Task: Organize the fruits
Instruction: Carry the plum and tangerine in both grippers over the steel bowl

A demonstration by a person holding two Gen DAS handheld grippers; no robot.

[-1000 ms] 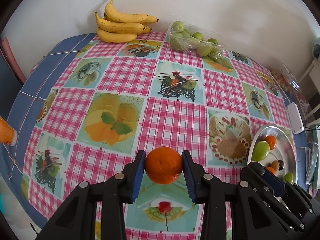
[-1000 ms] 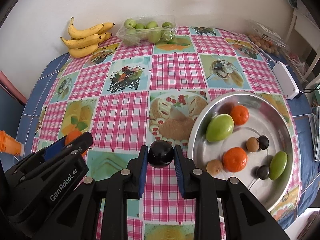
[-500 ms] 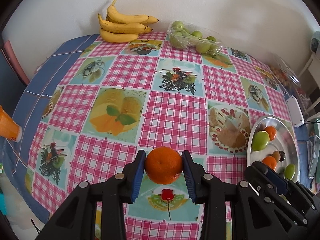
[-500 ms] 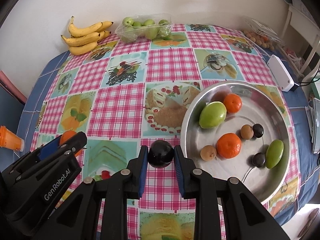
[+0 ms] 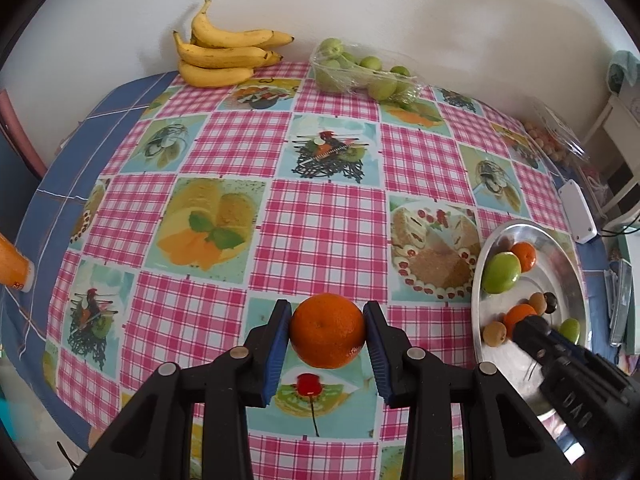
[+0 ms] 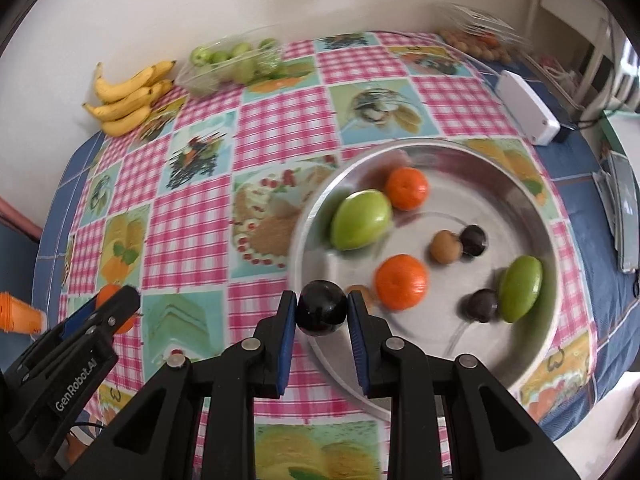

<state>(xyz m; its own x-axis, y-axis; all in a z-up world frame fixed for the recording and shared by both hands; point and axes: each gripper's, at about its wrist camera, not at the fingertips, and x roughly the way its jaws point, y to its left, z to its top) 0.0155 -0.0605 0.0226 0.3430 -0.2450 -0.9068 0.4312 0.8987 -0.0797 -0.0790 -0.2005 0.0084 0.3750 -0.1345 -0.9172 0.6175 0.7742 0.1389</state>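
My left gripper (image 5: 326, 334) is shut on an orange (image 5: 327, 331) and holds it above the checked tablecloth, left of the metal tray (image 5: 482, 254). My right gripper (image 6: 322, 314) is shut on a dark plum (image 6: 321, 313) and holds it over the near left rim of the tray (image 6: 532, 364). The tray holds two oranges (image 6: 401, 281), two green fruits (image 6: 360, 219), brown fruits and dark plums. The left gripper also shows in the right wrist view (image 6: 116, 308), with its orange partly hidden. The right gripper's body shows in the left wrist view (image 5: 560, 364).
Bananas (image 5: 224, 54) and a bag of green fruits (image 5: 362, 70) lie at the far edge by the wall. A white box (image 6: 526, 108) and a bag of small brown fruits (image 6: 478, 42) sit at the far right. An orange object (image 5: 12, 264) stands at the left edge.
My right gripper has moved right with the plum, from beside the tray to over its near left rim. My left gripper has drawn back a little with the orange.
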